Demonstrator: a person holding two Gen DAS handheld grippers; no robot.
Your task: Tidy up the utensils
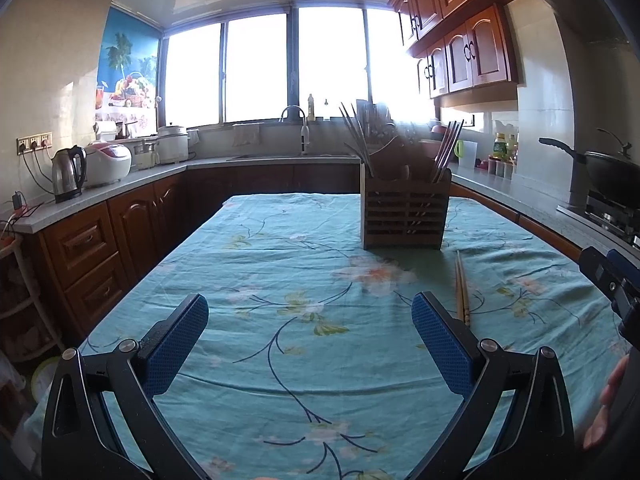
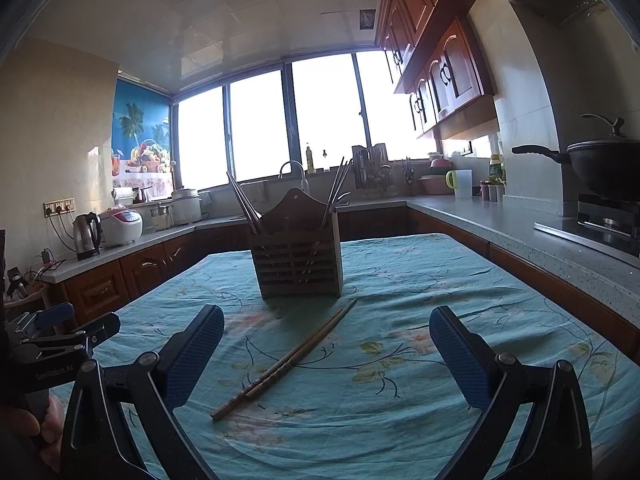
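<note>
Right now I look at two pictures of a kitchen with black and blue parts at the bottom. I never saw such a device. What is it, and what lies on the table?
No robot is here. A person carries one hand-held gripper in each hand, each with its own camera. The left hand-held gripper frames one picture, the right hand-held gripper the other. Both are open and hold nothing. On the flowered tablecloth stands a wooden utensil holder with chopsticks inside. Two loose chopsticks lie in front of it.
</note>
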